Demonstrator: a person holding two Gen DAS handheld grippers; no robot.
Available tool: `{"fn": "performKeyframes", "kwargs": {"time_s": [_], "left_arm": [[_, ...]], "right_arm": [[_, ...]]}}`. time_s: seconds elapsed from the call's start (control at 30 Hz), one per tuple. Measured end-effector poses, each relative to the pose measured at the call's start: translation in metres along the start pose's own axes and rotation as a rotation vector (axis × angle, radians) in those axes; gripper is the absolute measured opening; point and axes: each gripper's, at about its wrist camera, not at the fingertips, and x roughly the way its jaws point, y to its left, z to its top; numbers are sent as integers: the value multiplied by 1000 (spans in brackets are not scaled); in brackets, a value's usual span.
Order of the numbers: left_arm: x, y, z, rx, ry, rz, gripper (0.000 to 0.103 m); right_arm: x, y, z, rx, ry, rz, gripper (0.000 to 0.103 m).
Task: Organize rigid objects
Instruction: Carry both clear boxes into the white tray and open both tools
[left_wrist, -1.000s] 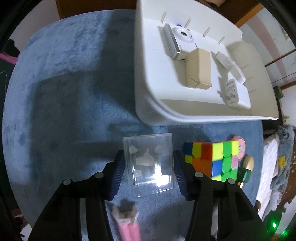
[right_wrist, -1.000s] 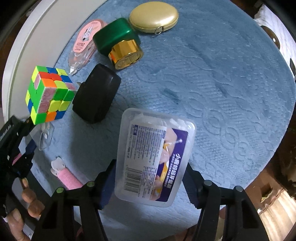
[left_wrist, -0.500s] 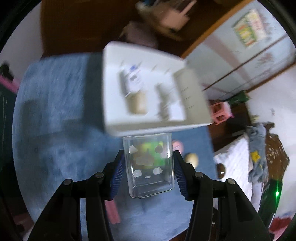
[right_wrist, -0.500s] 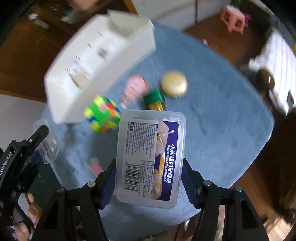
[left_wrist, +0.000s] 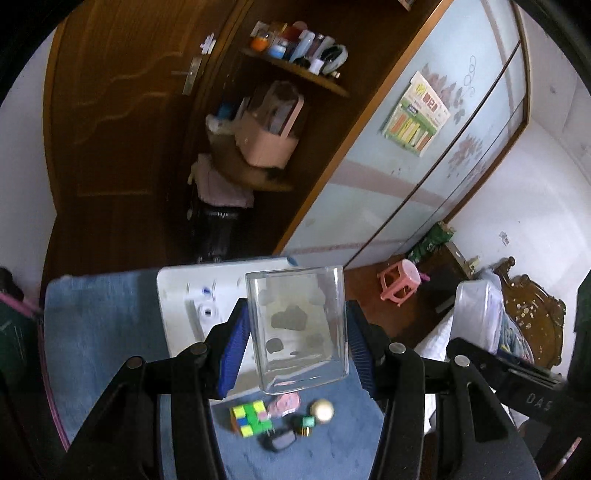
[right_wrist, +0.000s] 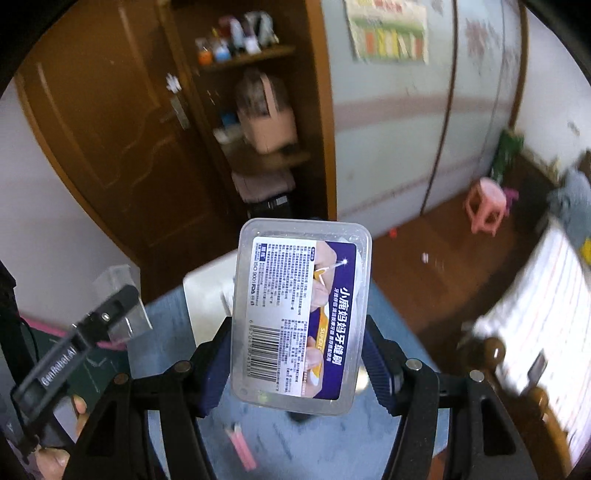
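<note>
While the left claw (left_wrist: 295, 345) clamps an empty clear box (left_wrist: 297, 328), the right claw (right_wrist: 297, 354) grips a labelled plastic case (right_wrist: 299, 314).

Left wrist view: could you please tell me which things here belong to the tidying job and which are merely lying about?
Job:
- clear square plastic box, held in the left tool
- white plastic tray
- multicoloured puzzle cube
- round gold case
- green and gold bottle

Lying about:
- pink plastic stool
- pink basket
- wall poster

Clear glossy plastic box (left_wrist: 297, 328), plush blue cloth (left_wrist: 99, 332), dark wooden door (left_wrist: 110, 110)
</note>
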Motion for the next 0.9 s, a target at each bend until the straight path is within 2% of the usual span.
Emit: {"fn": "performKeyframes", "kwargs": {"time_s": [0.13,0.3,0.37,0.6,0.77,0.9], "left_arm": [[14,-6,15,-12,6,17,54],[56,-4,22,-49,52,75,54],[84,0,21,-57,82,127,54],[197,19,-1,-68,228,274,54],[253,29,-22,-83,319,328,54],[279,33,-38,-90,370,370,55]], "right_arm": [[17,6,25,-66,-1,16,65],[92,1,36,-179,78,71,65],[131,-5,33,-208,134,103,65],[244,-20,8,-335,324,127,65],[293,-22,-15,-451,401,119,65],[314,-26,-21,-476,434,131,65]]}}
